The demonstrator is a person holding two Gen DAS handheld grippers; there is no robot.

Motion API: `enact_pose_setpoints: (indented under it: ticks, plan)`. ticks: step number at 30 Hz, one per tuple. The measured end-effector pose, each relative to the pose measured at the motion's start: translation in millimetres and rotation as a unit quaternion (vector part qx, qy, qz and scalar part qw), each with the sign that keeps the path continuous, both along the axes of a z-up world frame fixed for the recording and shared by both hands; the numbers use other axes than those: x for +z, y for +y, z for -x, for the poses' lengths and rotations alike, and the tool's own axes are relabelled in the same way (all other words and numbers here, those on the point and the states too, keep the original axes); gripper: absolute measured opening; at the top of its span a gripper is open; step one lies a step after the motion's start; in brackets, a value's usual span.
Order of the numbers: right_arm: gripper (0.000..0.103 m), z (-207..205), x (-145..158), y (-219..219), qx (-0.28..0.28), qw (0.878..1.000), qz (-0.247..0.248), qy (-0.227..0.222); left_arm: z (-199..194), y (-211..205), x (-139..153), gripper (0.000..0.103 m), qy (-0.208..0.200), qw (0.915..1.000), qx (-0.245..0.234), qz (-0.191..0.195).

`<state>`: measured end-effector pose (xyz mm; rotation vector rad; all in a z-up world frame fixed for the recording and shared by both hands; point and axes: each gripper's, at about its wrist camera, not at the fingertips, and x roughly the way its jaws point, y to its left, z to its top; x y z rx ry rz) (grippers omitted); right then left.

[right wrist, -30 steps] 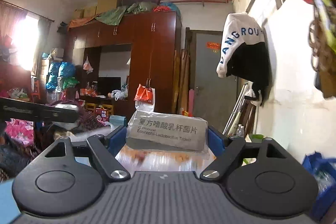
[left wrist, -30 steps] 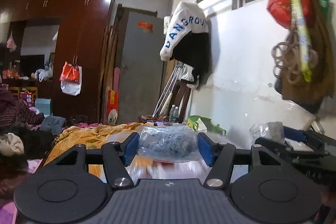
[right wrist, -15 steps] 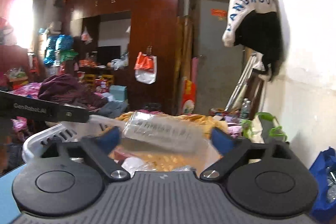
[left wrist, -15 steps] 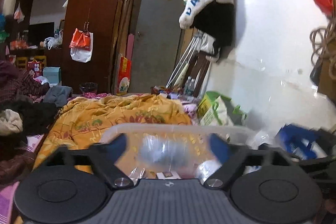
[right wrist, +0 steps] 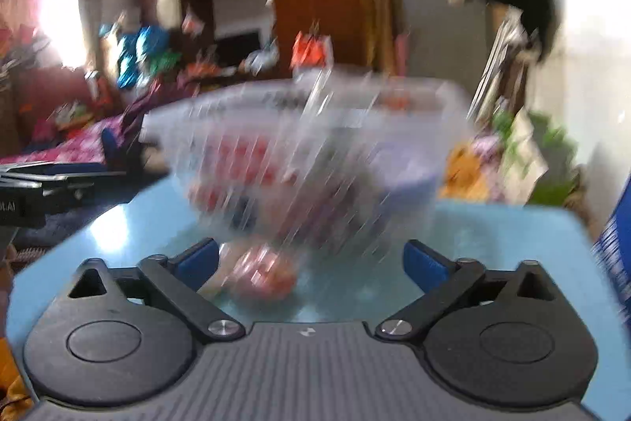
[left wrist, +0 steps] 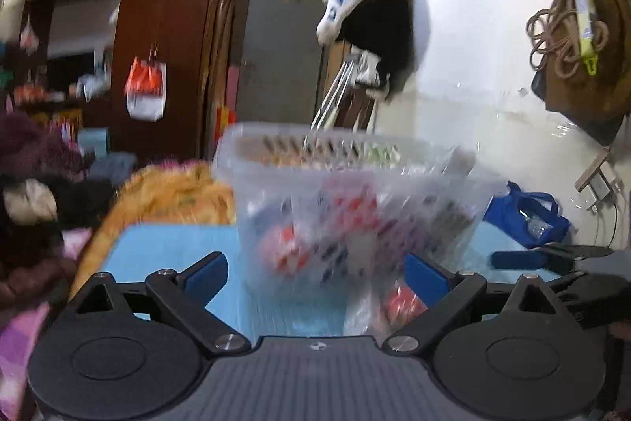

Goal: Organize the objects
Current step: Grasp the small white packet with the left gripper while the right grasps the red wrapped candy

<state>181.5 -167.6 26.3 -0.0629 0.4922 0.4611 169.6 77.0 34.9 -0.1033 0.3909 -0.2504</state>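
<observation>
Both my grippers, left (left wrist: 315,269) and right (right wrist: 311,259), gape wide, empty. White basket (left wrist: 276,152) on blue table (left wrist: 165,243) looks well filled with packets. One red-and-clear packet (right wrist: 264,277) lies outside, beside it; that remains.

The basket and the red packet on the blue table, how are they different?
The basket is big, see-through and stuffed with packets; the red packet is small and lies alone. The basket stands further back on the table, while the packet sits nearest the left gripper, outside the basket. Both rest on the table, and both are blurred.
</observation>
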Motion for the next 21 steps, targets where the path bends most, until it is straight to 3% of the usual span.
enact_pose_setpoints:
  ticks: [1, 9, 11, 15, 19, 21]
  plan:
    - [0.078, -2.8, -2.8, 5.1, 0.003, 1.000, 0.006, 0.003, -3.1, 1.3, -2.9, 0.097, 0.007, 1.0000, 0.003, 0.004]
    - [0.068, -20.7, -18.1, 34.5, 0.031, 0.998, 0.036, 0.040, -4.1, 6.0, -20.5, 0.097, 0.036, 0.9993, 0.004, 0.011]
    - [0.054, -19.9, -18.3, 34.3, 0.035, 0.998, 0.037, 0.045, -5.0, 2.5, -20.8, 0.097, 0.037, 0.9993, 0.001, 0.007]
    - [0.053, -5.3, -13.8, 13.3, 0.021, 0.999, 0.024, 0.022, -7.0, -10.5, -21.6, 0.097, 0.047, 0.9985, -0.028, 0.003]
    - [0.053, 1.5, -9.7, -16.4, -0.008, 1.000, -0.003, 0.002, -18.0, -40.4, -24.1, 0.096, 0.063, 0.9966, -0.036, -0.040]
    - [0.053, 1.2, -7.8, -29.5, -0.017, 1.000, -0.022, 0.000, -23.1, -50.7, -26.3, 0.086, 0.070, 0.9956, -0.033, -0.053]
